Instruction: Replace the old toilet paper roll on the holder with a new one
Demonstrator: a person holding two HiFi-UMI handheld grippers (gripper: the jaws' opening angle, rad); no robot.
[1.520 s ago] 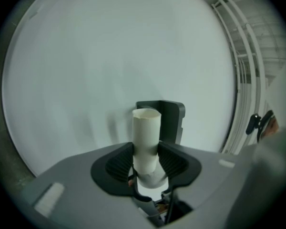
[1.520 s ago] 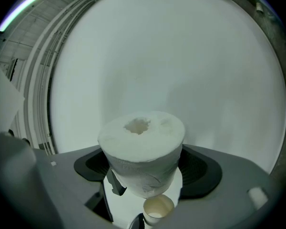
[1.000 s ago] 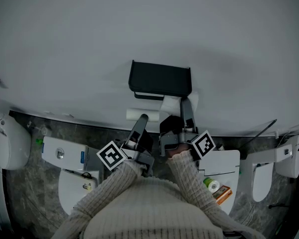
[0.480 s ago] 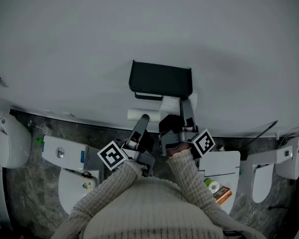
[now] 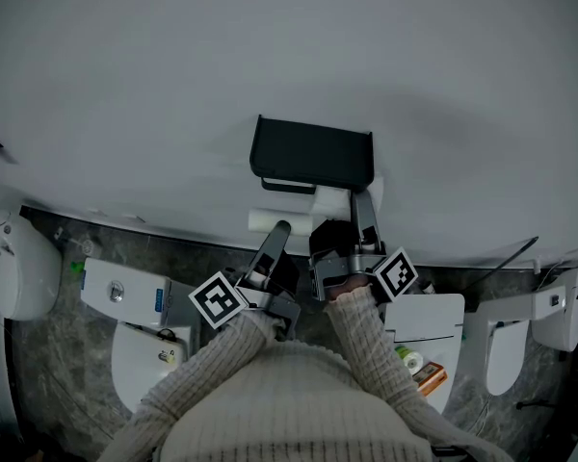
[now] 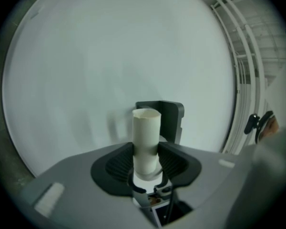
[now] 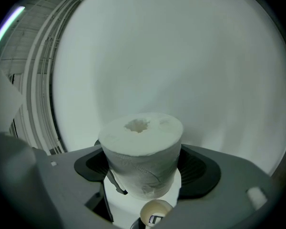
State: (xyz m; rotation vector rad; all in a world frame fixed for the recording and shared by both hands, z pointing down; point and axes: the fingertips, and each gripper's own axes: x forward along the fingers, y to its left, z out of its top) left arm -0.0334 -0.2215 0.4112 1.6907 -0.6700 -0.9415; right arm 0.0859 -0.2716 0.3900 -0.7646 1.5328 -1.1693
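A black paper holder [image 5: 311,154] is mounted on the pale wall. Just below it, my left gripper [image 5: 275,231] is shut on a bare cardboard tube [image 5: 263,220] that sticks out to the left. In the left gripper view the tube [image 6: 146,137] stands upright between the ribbed pads [image 6: 121,162], with the holder [image 6: 169,118] behind it. My right gripper [image 5: 353,208] is shut on a full white toilet paper roll [image 5: 328,201], right under the holder's right end. In the right gripper view the roll [image 7: 142,149] fills the space between the jaws, with blank wall beyond.
Several white toilets stand on the dark stone floor: one cistern [image 5: 123,296] at the left and a lid [image 5: 435,318] at the right. An orange box [image 5: 431,374] and a small green roll [image 5: 411,359] lie beside the right one. White rails [image 6: 243,75] run along the wall.
The right gripper with the full roll has tipped and shifted very slightly rightward. The left gripper and the tube have stayed put.
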